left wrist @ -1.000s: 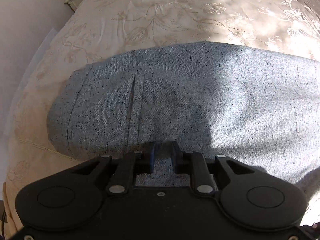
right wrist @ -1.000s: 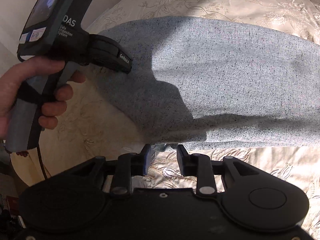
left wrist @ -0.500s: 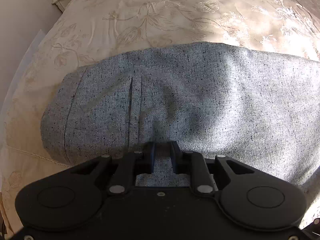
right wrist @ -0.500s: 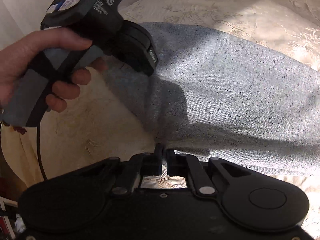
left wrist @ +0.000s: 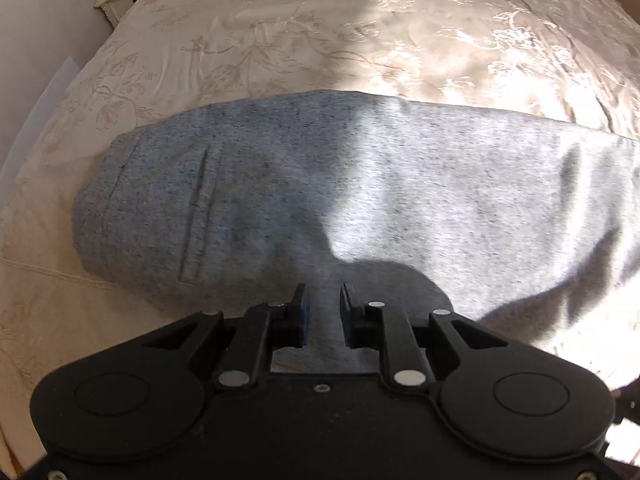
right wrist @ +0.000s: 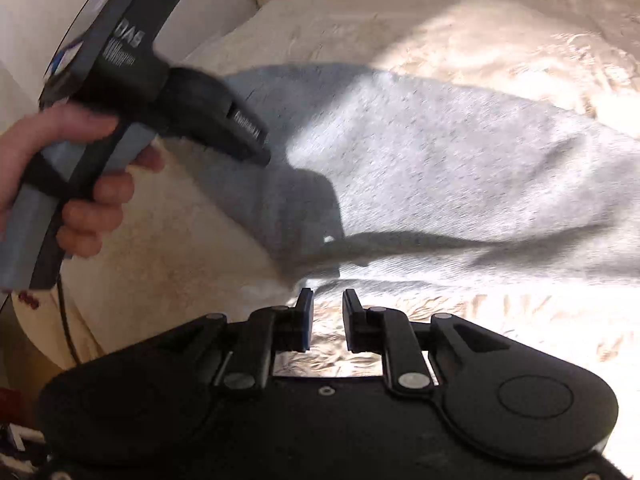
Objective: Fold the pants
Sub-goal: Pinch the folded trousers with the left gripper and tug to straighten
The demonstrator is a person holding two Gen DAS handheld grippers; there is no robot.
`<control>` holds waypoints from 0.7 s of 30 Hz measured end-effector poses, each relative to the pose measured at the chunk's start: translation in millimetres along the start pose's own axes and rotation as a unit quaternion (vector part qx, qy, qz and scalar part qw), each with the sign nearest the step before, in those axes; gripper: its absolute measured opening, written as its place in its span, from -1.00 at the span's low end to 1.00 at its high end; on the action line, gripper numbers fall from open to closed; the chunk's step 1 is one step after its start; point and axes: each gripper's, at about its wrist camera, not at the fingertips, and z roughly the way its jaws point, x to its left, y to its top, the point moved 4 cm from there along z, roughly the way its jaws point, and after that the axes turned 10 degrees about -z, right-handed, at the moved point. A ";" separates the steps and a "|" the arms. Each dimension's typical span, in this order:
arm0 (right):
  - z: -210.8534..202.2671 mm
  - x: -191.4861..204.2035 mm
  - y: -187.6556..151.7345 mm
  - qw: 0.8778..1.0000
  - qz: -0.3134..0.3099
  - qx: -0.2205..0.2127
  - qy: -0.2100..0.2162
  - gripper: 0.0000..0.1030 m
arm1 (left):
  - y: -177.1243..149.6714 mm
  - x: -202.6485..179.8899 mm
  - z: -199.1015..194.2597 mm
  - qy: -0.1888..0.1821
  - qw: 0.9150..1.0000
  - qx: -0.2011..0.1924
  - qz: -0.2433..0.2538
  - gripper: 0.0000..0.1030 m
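My left gripper [left wrist: 322,300] has its fingers a little apart above the gray pants [left wrist: 360,184]. My right gripper [right wrist: 323,304] is also parted, holding nothing, over the bedspread [right wrist: 500,320].

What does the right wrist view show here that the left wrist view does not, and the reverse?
Only the right wrist view shows the person's left hand gripping the left gripper's handle, and the right gripper with jaws apart over the bedspread, just short of the pants' near edge. Only the left wrist view shows the left gripper with jaws apart over the fabric, and the vertical seam on the pants. Both show the grey pants lying on the floral bedspread.
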 end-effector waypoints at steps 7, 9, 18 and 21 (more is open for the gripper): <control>2.4 -73.4 5.5 0.992 0.060 -0.026 -0.108 -0.62 | -34.0 -55.0 8.7 -0.051 0.997 0.021 0.046 -0.46; 15.0 -88.0 -2.9 0.991 0.058 0.001 -0.120 -0.62 | -49.6 -57.1 27.4 -0.038 0.996 0.067 0.055 -0.46; -1.4 -106.9 -27.9 0.991 0.030 0.013 -0.130 -0.67 | -39.0 -48.3 5.1 -0.030 0.998 0.019 0.060 -0.47; -16.8 -130.4 -17.3 0.986 0.051 -0.009 -0.159 -0.59 | -18.2 -50.5 2.2 -0.022 0.998 -0.008 0.062 -0.46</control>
